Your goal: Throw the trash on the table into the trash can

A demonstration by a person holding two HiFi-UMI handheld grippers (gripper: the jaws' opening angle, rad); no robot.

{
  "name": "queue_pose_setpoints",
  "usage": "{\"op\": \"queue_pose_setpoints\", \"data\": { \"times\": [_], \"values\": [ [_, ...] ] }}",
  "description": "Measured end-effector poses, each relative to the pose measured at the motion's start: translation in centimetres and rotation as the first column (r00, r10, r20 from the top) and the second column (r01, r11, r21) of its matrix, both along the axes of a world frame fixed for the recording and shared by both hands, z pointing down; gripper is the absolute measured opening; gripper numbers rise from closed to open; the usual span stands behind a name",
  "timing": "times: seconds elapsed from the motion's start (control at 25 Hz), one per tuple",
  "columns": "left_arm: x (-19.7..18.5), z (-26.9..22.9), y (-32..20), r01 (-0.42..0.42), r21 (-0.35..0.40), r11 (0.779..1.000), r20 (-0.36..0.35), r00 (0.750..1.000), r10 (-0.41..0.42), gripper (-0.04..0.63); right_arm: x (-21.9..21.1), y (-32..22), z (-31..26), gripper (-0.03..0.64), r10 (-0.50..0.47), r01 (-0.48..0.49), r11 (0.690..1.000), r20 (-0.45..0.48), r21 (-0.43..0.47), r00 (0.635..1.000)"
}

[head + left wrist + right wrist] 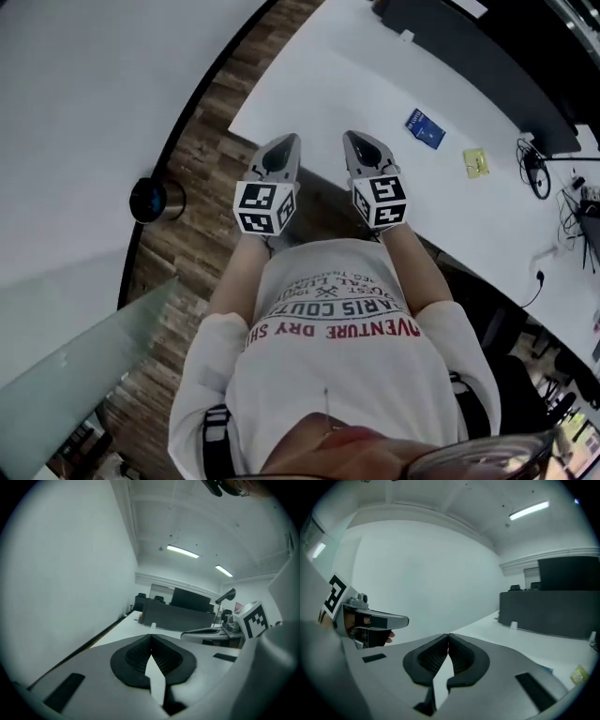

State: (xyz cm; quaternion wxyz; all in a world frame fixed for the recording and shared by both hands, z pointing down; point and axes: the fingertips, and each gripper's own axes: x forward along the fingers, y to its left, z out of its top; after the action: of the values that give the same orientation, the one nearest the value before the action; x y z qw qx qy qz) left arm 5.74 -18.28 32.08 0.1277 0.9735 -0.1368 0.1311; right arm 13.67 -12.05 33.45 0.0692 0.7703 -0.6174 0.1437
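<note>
Far right on the tabletop, blue packet and yellow scrap look light, flimsy; I'd pinch their edges. Left gripper, right gripper: pressed together, empty.

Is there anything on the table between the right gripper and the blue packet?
Nothing visible does. Only bare white table lies between the right gripper, whose jaws are together and empty, and the blue packet. The yellow scrap lies beyond the packet, not in the path.
</note>
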Motion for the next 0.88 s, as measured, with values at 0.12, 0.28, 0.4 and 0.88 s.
{"op": "queue_pose_setpoints", "data": {
  "times": [0.12, 0.28, 0.4, 0.88],
  "values": [
    [7.2, -1.3, 5.4, -0.192, 0.023, 0.981, -0.015, 0.981, 0.192, 0.023, 6.4, 7.2, -0.5, 0.026, 0.205, -0.204, 0.979, -0.004, 0.025, 0.979],
    [14.5, -1.7, 13.2, -0.345, 0.016, 0.938, -0.039, 0.938, 0.346, 0.023, 12.5, 16.8, -0.2, 0.026, 0.381, -0.381, 0.924, 0.004, 0.025, 0.925],
    [19.0, -1.7, 19.0, -0.430, 0.021, 0.903, -0.046, 0.902, 0.430, 0.023, 15.9, 23.5, 0.0, 0.026, 0.482, -0.482, 0.876, 0.015, 0.024, 0.876],
    [28.0, -1.1, 33.1, -0.530, 0.007, 0.848, -0.069, 0.846, 0.529, 0.023, 23.7, 38.8, 0.5, 0.026, 0.617, -0.617, 0.787, 0.011, 0.019, 0.787]
  ]
}}
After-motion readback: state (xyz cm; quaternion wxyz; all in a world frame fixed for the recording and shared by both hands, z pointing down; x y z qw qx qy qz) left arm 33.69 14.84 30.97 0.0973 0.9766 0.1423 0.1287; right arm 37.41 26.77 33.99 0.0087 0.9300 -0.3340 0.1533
